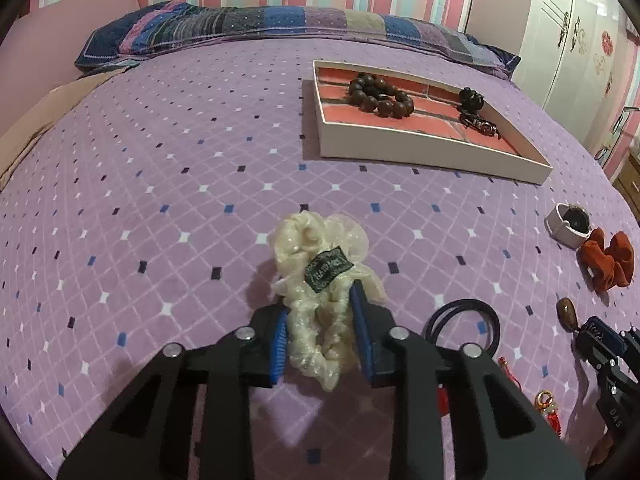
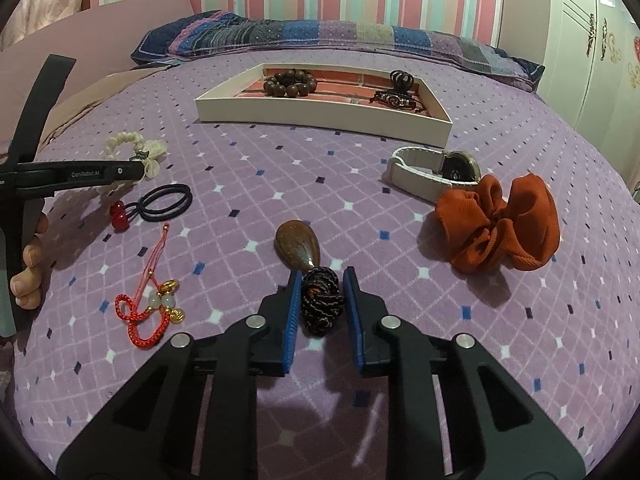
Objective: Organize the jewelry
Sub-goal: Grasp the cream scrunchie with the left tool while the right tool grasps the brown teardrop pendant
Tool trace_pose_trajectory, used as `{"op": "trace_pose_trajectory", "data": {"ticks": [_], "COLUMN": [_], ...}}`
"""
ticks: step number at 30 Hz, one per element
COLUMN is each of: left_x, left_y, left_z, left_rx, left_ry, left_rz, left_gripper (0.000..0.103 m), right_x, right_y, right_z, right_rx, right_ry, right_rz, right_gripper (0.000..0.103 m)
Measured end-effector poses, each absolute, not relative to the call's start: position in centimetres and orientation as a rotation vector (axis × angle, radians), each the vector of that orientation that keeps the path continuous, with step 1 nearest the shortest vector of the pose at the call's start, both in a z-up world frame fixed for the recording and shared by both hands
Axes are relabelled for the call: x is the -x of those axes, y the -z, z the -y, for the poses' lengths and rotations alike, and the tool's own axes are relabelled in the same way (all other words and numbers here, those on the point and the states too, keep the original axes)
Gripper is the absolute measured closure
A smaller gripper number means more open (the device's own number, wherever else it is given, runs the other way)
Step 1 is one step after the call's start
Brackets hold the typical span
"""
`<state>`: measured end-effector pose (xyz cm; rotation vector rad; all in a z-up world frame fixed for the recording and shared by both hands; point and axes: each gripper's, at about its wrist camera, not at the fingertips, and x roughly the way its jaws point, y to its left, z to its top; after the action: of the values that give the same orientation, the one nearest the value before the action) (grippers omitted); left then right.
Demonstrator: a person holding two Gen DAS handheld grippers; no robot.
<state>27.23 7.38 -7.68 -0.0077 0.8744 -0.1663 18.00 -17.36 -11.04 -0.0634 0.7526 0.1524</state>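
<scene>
My left gripper (image 1: pixel 320 300) is shut on a cream scrunchie (image 1: pixel 316 248) with a dark label, lying on the purple bedspread (image 1: pixel 160 200). From the right wrist view, the same gripper (image 2: pixel 136 172) reaches in from the left edge with the scrunchie (image 2: pixel 132 146) at its tip. My right gripper (image 2: pixel 323 276) is shut on the dark braided cord (image 2: pixel 320 304) of a brown wooden pendant (image 2: pixel 298 246), which lies just ahead of the pads. A white tray (image 2: pixel 320 118) with a red floor sits further back, holding a wooden bead bracelet (image 2: pixel 290 82), a dark hair claw (image 2: pixel 401 80) and a dark bracelet (image 2: pixel 394 100).
On the bedspread lie a white-strapped watch (image 2: pixel 432 168), an orange scrunchie (image 2: pixel 500 232), black hair ties with a red bead (image 2: pixel 164 200) and a red cord charm (image 2: pixel 152 308). Striped pillows (image 2: pixel 320 36) line the far edge. A white wardrobe (image 2: pixel 592 40) stands at right.
</scene>
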Motion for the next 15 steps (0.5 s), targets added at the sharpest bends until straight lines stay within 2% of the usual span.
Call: {"op": "trace_pose_trajectory", "data": {"ticks": [6, 15], "left_x": [-27.2, -27.2], "left_y": [7.5, 6.7], "left_z": [-7.5, -7.9], "left_rx": [0.005, 0.019], "left_ry": [0.160, 0.146], "left_rz": [-0.869, -0.854], "left_gripper": [0.082, 0.085], "right_x": [-18.0, -18.7], "right_y": [10.7, 9.3], "right_z": [17.6, 18.5], "right_rx": [0.055, 0.050], "right_ry": [-0.162, -0.159], "right_rz": [-0.744, -0.703], "right_gripper": [0.083, 0.083]}}
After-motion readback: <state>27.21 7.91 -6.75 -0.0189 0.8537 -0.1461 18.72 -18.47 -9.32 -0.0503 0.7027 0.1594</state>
